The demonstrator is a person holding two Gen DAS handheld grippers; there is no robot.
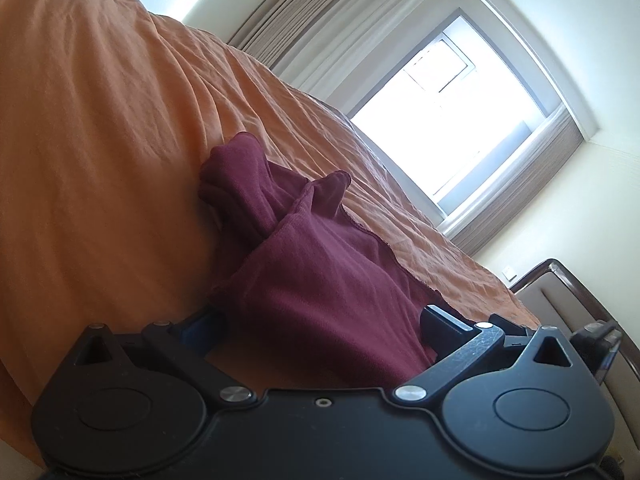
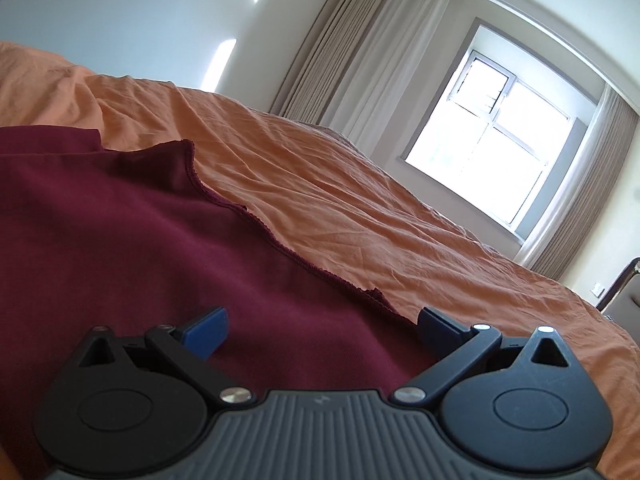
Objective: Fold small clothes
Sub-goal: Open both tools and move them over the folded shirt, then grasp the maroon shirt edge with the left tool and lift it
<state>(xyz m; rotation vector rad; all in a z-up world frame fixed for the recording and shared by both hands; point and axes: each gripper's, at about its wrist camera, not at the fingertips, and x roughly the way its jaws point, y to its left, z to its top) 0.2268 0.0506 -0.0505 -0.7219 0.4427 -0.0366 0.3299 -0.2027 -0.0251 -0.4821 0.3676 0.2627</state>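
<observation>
A dark maroon garment (image 1: 316, 280) lies on the orange bedsheet (image 1: 100, 140). In the left wrist view it is bunched into folds at its far end and runs back between my left gripper's (image 1: 320, 324) wide-open fingers. In the right wrist view the same garment (image 2: 140, 240) lies flatter, its stitched hem running diagonally. My right gripper (image 2: 322, 330) is open, low over the cloth, with the blue left pad (image 2: 206, 332) on the fabric and the right finger (image 2: 440, 326) at the hem's edge. Neither gripper grips the cloth.
The wrinkled orange sheet (image 2: 360, 208) covers the bed beyond the garment. A bright window (image 2: 496, 148) with beige curtains (image 2: 360, 48) is behind. A brown-framed headboard or chair (image 1: 568, 300) stands at the right.
</observation>
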